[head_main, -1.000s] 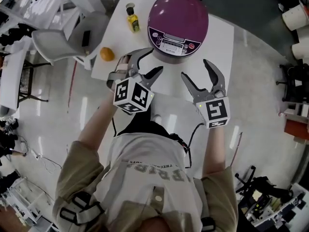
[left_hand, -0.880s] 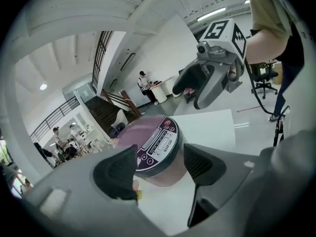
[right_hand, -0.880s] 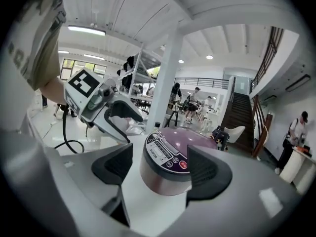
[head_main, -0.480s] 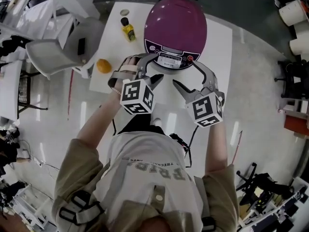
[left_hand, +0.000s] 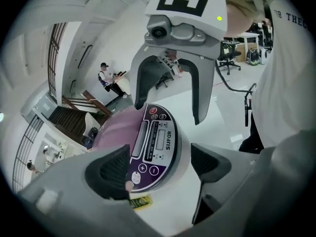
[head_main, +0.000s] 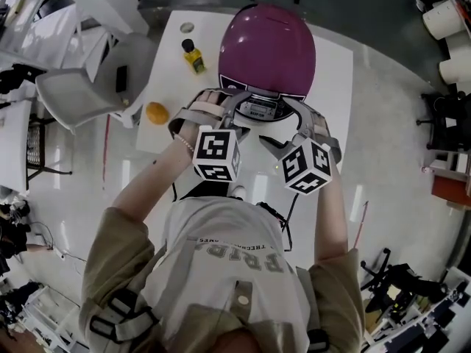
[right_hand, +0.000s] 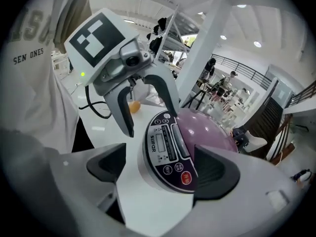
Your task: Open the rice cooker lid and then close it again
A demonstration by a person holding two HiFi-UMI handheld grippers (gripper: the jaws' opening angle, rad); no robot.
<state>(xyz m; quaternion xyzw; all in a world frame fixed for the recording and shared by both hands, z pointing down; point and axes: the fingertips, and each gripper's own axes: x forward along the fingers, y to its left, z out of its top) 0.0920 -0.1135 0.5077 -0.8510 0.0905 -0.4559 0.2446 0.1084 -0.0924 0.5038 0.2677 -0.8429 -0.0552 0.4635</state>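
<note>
Toward the far edge of the counter (head_main: 335, 72), my left tongs (left_hand: 160, 164) and right tongs (right_hand: 160, 167), just opened wider and gripping nothing, flank the rice cooker (head_main: 268, 50); a stray jaw might press its buttons.

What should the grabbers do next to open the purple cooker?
Probably ease both closer to the front panel of the rice cooker: its lid is shut, and the left gripper and right gripper, jaws just opened wider, frame the panel without gripping it.
</note>
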